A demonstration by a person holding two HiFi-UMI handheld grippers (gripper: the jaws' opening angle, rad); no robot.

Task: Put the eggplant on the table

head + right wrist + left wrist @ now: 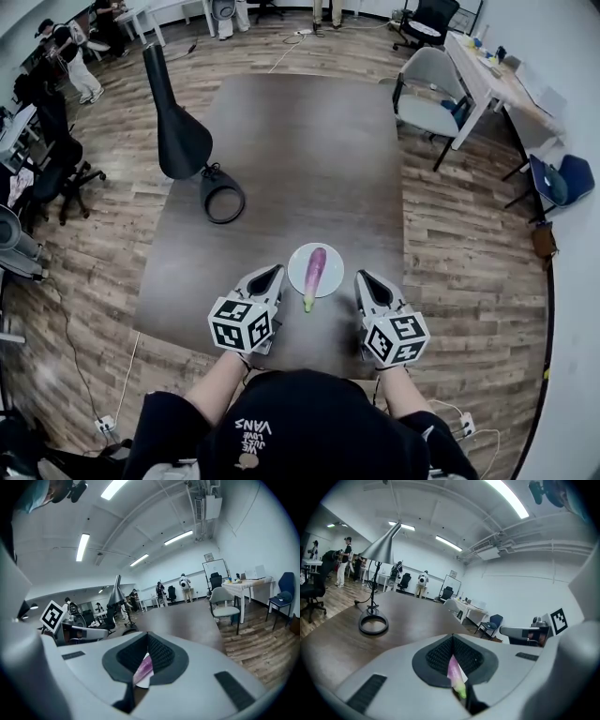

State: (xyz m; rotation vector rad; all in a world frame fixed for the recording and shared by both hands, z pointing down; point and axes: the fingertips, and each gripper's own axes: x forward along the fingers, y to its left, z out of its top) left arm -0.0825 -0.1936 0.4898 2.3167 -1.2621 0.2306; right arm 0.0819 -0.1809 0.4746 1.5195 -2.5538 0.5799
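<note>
A purple eggplant (314, 270) with a green stem end lies on a small white plate (334, 272) near the front edge of the dark table (300, 141). My left gripper (276, 272) sits just left of the plate and my right gripper (360, 277) just right of it. Both are shut with nothing between their jaws. In the left gripper view the eggplant (454, 670) shows through the gap behind the closed left gripper (452, 636) tips. Past the closed right gripper (147, 633), the right gripper view shows the eggplant (143, 668) on the plate's edge (144, 683).
A black desk lamp (180, 136) with a ring base (222, 197) stands on the table's left side. A grey chair (429, 94) and a white desk (492, 80) are at the far right. People stand far off at the back.
</note>
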